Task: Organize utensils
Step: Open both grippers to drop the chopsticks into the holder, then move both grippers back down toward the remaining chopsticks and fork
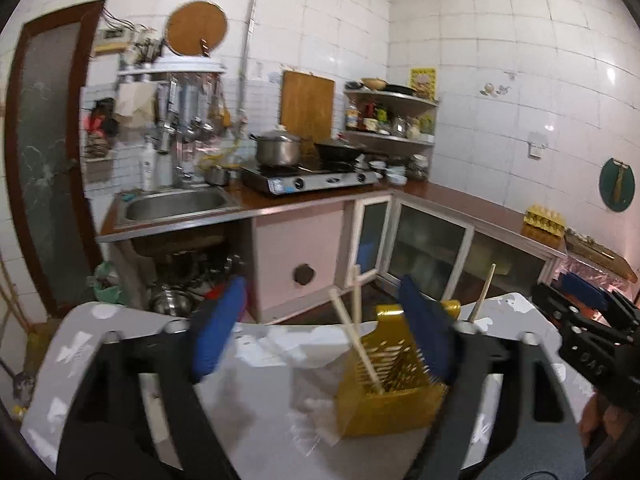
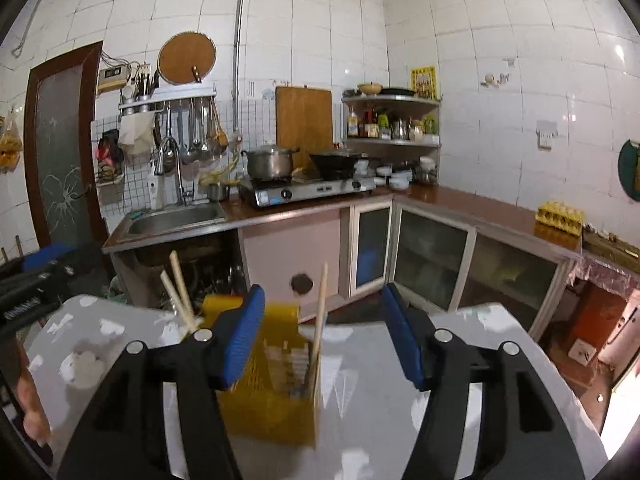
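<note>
The holder (image 2: 276, 396), a yellow slotted caddy, is seen standing on the bench (image 2: 460, 380), at about 7 o'clock in the right view and 5 o'clock in the left. Three chopsticks (image 2: 318, 328) are seen upright or leaning in it. The sorting step is judged late or done, as no loose utensils are seen on the bench.

The left gripper (image 1: 324, 332) is held with jaws wide apart, empty. The right gripper (image 2: 324, 336) is likewise spread and empty. Any further piece would first have to be found; blur hides fine detail.
</note>
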### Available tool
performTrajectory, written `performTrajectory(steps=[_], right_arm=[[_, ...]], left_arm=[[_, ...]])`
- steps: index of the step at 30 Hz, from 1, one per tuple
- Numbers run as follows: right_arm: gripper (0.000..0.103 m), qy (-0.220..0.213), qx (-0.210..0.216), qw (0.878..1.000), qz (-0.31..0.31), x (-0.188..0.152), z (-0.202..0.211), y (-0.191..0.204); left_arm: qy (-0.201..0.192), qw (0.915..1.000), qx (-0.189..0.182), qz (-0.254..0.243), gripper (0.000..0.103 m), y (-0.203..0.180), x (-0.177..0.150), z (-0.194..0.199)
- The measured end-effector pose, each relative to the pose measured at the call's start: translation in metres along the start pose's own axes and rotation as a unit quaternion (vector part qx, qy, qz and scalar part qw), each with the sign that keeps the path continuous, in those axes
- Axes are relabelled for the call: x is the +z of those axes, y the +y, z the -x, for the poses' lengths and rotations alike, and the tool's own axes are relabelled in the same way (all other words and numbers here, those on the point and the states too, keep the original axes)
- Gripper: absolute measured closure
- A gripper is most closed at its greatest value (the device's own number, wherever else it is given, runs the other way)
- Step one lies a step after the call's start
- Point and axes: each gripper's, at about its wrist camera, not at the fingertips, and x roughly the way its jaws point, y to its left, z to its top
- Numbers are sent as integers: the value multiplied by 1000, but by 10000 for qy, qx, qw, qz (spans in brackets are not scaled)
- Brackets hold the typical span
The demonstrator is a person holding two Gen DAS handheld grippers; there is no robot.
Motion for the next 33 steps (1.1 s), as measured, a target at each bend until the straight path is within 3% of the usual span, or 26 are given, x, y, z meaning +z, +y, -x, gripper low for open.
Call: performTrajectory(steps=[4, 14, 19, 21, 26, 29, 32, 33], right_arm=[[42, 448, 12, 9990, 47, -32, 18, 3], [42, 2108, -149, 9772, -217, -155, 0, 6], [45, 2446, -202, 9688, -349, -181, -11, 7], [52, 2588, -213, 9653, -278, -188, -16, 11], [56, 2715, -353, 9618, -64, -202, -21, 20], [77, 2748, -191, 9612, -108, -201, -19, 26], [91, 2721, -123, 9622, -85, -200, -20, 27], [91, 2720, -74, 9622, -157, -199, -21, 25]], left_arm=[[267, 9996, 41, 78, 5, 14, -25, 23], [1514, 9878, 356, 36, 5, 22, -125, 13], [1990, 9789, 384, -264, 5, 13, -163, 2], [2121, 9764, 314, -275, 5, 10, -175, -2], [2577, 9655, 192, -330, 5, 6, -194, -14], [2710, 9621, 204, -235, 5, 9, -199, -16], [2849, 9583, 161, -131, 5, 11, -203, -18], [2860, 9581, 129, -119, 5, 11, -203, -17]])
